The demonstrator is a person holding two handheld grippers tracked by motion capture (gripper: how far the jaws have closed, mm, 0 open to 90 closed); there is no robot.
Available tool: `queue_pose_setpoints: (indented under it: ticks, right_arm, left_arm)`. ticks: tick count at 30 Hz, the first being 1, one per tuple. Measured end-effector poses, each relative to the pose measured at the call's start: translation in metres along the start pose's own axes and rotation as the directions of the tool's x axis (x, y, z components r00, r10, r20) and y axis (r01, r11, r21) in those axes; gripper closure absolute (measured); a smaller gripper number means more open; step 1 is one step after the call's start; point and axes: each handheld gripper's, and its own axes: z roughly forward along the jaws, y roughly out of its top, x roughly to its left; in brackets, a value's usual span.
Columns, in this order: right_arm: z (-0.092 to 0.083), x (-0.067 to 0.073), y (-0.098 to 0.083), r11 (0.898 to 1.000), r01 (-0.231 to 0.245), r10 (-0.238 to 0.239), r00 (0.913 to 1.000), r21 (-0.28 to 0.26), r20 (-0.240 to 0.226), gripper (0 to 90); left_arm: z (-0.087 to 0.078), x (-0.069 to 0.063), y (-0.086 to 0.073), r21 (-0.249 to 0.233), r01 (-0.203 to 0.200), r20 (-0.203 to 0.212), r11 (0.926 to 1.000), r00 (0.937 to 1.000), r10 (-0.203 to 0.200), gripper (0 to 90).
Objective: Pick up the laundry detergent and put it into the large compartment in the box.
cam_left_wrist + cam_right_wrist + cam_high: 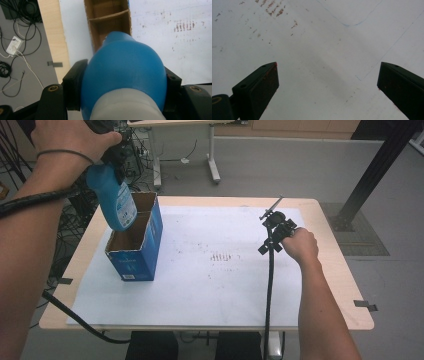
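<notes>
High view: left tongs (111, 157) holding bottle (116, 200) tilted over box (137, 240) on surface (330, 270); left gripper view: jaws clamping its smooth, likely slippery shoulder; right gripper view: right tongs (328, 87) gaping, idling.

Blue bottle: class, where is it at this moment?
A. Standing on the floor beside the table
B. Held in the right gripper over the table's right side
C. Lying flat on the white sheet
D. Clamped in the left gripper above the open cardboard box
D: the left gripper has its jaws shut on the blue bottle, which hangs over the open cardboard box; the right gripper is open over the white sheet.
</notes>
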Motion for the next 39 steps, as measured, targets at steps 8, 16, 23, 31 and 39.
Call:
queue_pose_setpoints:
  ticks: [8, 16, 23, 31, 39]
  right_arm:
    - [0.001, -0.001, 0.0, 1.0, -0.002, 0.002, 1.0, -0.002, -0.004, 3.8]
    - [0.002, -0.001, -0.001, 1.0, -0.003, 0.003, 1.0, -0.003, -0.003, 3.8]
    - [0.003, -0.001, -0.002, 1.0, -0.006, 0.006, 1.0, -0.002, -0.004, 3.7]
    - [0.005, -0.001, -0.001, 1.0, -0.005, 0.005, 1.0, -0.002, -0.008, 3.8]
    - [0.005, -0.001, -0.002, 1.0, -0.006, 0.006, 0.9999, -0.003, -0.009, 3.8]
  left_arm:
    - [0.001, 0.005, 0.0, -0.009, 0.02, 0.013, 0.9998, 0.9997, -0.02, 36.8]
    - [0.014, 0.01, 0.002, -0.001, 0.032, 0.02, 0.9995, 0.9993, -0.032, 36.8]
    - [0.031, 0.012, 0.006, 0.008, 0.037, 0.021, 0.9993, 0.9991, -0.037, 36.8]
    - [0.053, 0.011, 0.013, 0.031, 0.039, 0.032, 0.9988, 0.9987, -0.04, 36.8]
    - [0.074, 0.012, 0.017, 0.046, 0.04, 0.038, 0.9981, 0.9984, -0.042, 36.8]
